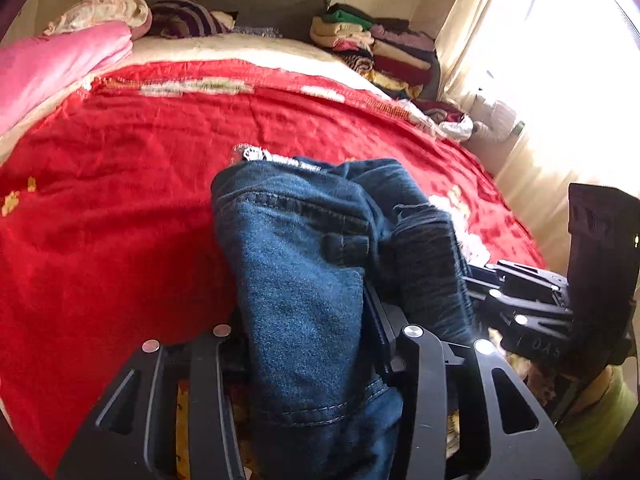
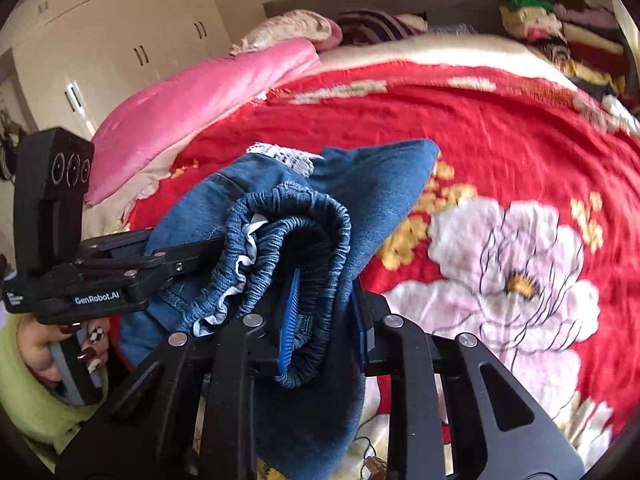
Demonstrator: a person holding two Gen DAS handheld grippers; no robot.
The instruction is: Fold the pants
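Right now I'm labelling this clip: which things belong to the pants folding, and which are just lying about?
In the job:
jeans
left hand-held gripper
right hand-held gripper
red bedspread

Lying about:
pink quilt
clothes pile
wardrobe

Blue denim pants [image 2: 372, 184], red bedspread [image 2: 500, 128] w/ pink-white flower print.

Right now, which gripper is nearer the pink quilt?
Left. The left gripper holds the jeans on the side toward the pink quilt; the right gripper grips their far side.

Two close wrist views, bed [image 1: 120, 208] shared
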